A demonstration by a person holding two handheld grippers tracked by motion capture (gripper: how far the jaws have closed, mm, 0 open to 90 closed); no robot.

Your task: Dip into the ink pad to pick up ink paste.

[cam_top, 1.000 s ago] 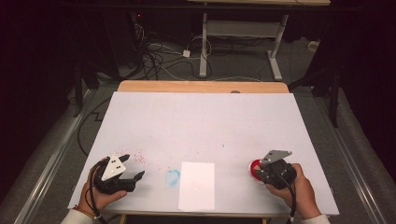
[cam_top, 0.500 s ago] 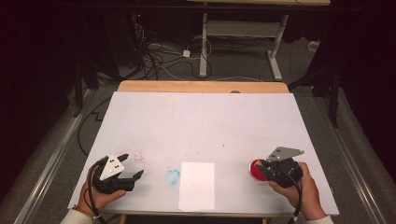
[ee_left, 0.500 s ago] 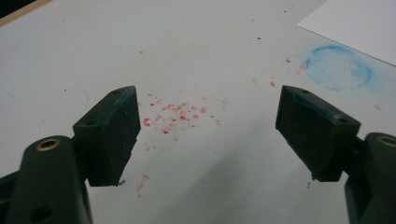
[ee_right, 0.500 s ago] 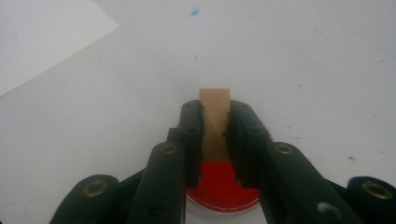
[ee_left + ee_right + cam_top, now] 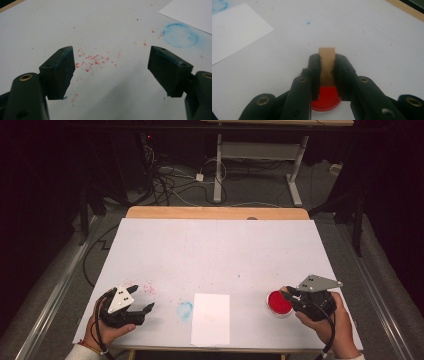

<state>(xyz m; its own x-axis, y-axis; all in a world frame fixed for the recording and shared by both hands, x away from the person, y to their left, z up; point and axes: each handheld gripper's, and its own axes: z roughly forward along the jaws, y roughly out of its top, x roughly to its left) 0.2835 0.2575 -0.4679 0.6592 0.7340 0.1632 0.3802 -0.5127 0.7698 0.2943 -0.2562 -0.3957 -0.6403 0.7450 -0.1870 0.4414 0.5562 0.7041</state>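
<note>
Low at the right of the high view, the right gripper [image 5: 295, 298] is clamped on a wooden stamp [image 5: 327, 65] above the red ink pad [image 5: 279, 302], likely to ink it for the white paper [image 5: 211, 318], while the left gripper [image 5: 141, 299] rests with jaws apart

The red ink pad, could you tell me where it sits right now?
In the high view the red ink pad lies near the table's front right, directly beside the right gripper and right of the white paper sheet.
</note>
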